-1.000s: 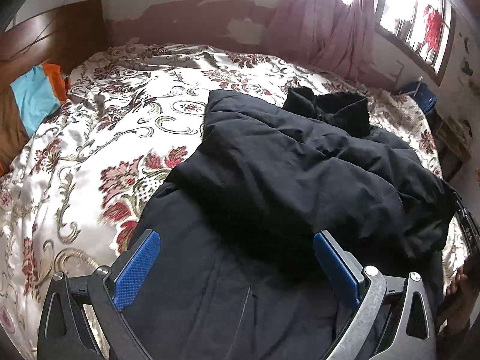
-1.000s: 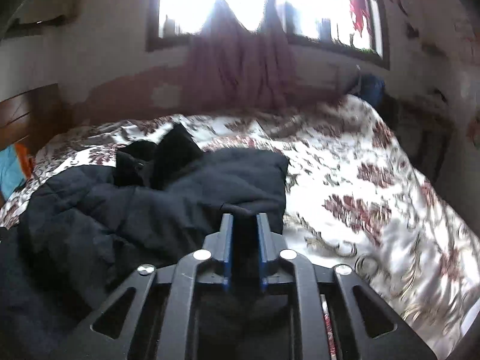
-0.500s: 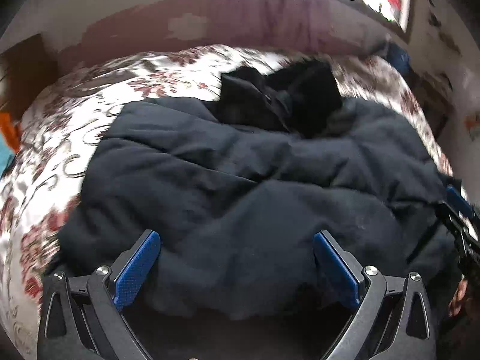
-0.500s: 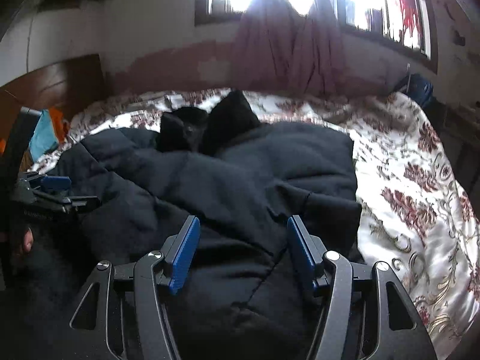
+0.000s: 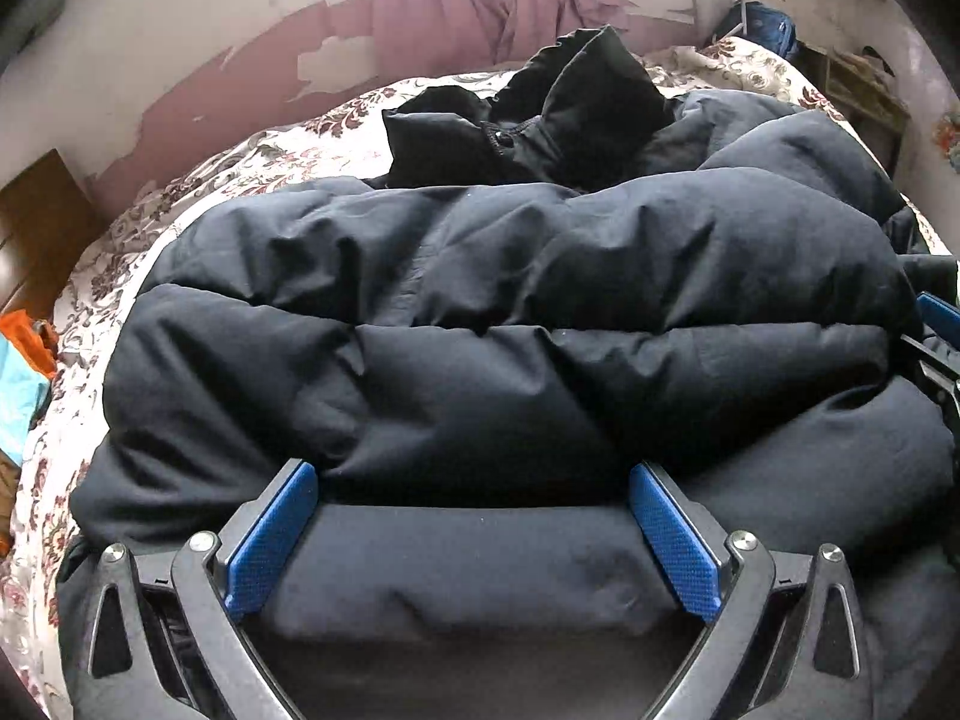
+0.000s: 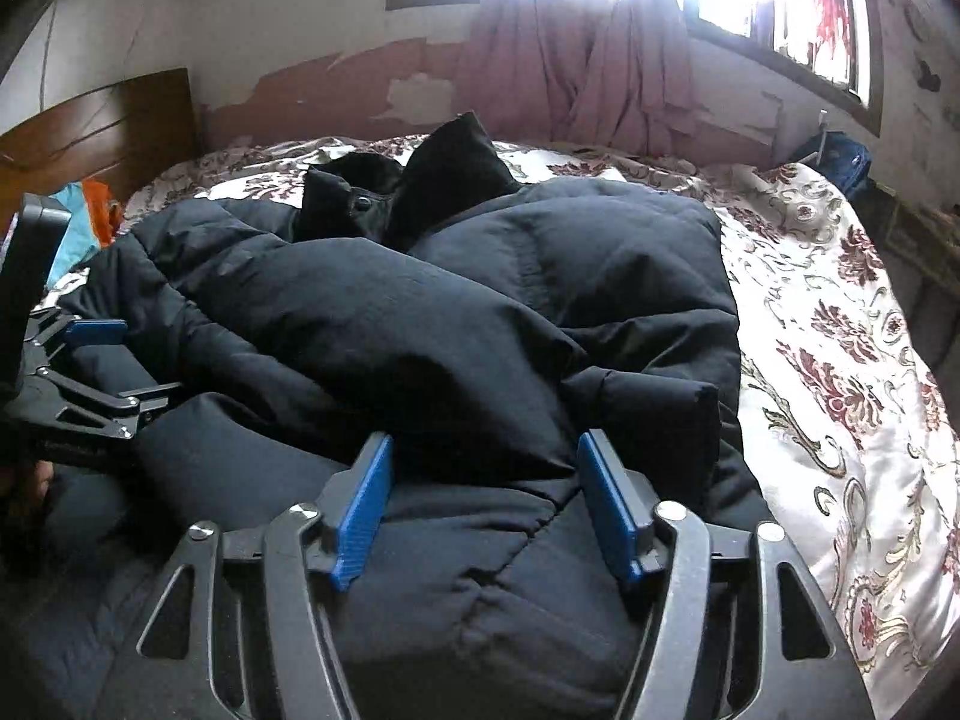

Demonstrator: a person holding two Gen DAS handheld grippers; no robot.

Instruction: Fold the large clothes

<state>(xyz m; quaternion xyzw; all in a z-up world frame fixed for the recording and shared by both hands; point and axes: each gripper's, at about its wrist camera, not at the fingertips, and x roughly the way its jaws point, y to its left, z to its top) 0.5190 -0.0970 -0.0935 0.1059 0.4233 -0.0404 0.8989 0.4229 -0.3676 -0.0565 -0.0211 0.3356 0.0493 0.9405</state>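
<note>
Now that my right claw (image 6: 483, 507) has just been opening off the black coat (image 6: 450, 324), both claws gape wide, left claw (image 5: 474, 531) too; the fold rests on the bed (image 6: 840, 360).

A black puffy coat (image 6: 480, 312) lies heaped on the floral bed (image 6: 840, 360), its collar standing up toward the pink curtain (image 6: 576, 60). The right hand-held gripper (image 6: 483, 480) has just been opening, its blue pads apart over a fold of coat, not pressing it. The left hand-held gripper (image 6: 120, 360) reaches in at the left edge.
</note>
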